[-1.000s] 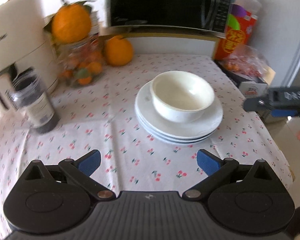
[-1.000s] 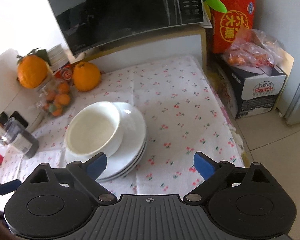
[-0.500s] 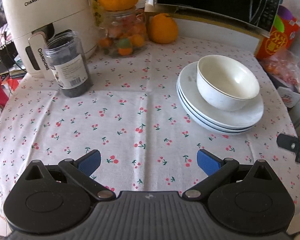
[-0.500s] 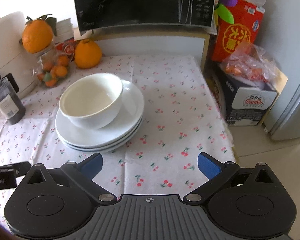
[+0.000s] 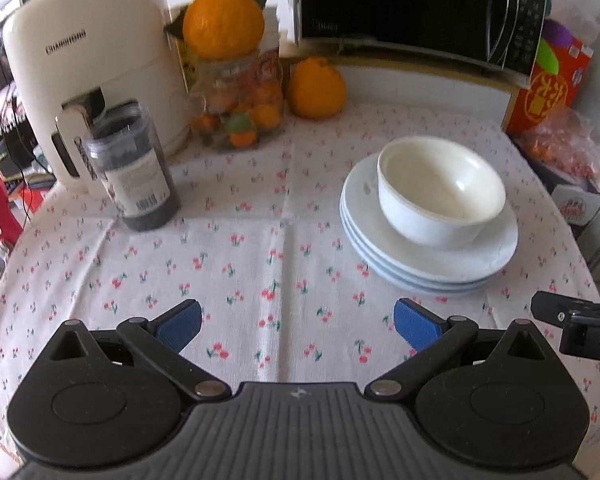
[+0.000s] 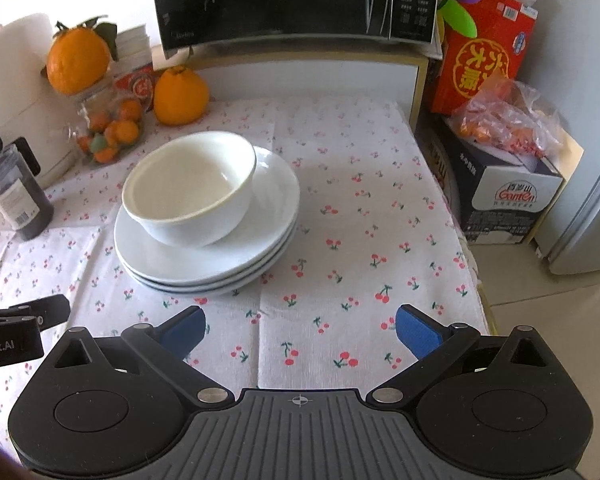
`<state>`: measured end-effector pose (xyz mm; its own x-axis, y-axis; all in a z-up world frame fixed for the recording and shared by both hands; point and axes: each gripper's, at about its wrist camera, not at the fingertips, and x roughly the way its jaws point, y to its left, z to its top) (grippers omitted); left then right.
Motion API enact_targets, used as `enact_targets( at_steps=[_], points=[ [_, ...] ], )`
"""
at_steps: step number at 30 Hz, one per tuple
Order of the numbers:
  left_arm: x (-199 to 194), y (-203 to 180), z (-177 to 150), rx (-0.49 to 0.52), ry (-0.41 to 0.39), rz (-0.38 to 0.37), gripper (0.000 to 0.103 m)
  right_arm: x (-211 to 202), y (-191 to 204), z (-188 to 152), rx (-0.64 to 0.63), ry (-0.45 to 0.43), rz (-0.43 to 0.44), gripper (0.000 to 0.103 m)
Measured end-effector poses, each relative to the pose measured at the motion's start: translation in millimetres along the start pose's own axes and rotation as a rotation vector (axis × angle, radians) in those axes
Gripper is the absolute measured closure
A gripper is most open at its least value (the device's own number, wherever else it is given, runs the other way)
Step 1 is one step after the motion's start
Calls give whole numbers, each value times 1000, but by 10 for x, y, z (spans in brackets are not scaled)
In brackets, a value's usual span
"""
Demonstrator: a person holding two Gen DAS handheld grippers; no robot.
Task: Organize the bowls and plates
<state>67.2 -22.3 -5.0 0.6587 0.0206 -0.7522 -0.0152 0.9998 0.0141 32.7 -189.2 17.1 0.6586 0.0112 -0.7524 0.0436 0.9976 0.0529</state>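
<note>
A white bowl (image 5: 440, 190) is seen resting on a stack of white plates (image 5: 428, 256) on the cherry-print tablecloth (image 5: 240, 264). The left gripper (image 5: 298, 320) is held spread and empty near the table's edge, the stack lying farther off to its right. The right gripper (image 6: 300, 326) is likewise spread wide, nothing grasped, with the stack just beyond to its left
</note>
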Motion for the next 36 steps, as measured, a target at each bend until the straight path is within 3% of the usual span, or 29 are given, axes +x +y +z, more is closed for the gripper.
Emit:
enact_targets(
  at_steps=[11,36],
  points=[
    [-36,10,37,-15,-61,1,0,-34,0,33,9,-56,-20,0],
    [-7,3,11,-12,-29,-9,0,15,60,26,-5,-48,-31,0]
  ],
)
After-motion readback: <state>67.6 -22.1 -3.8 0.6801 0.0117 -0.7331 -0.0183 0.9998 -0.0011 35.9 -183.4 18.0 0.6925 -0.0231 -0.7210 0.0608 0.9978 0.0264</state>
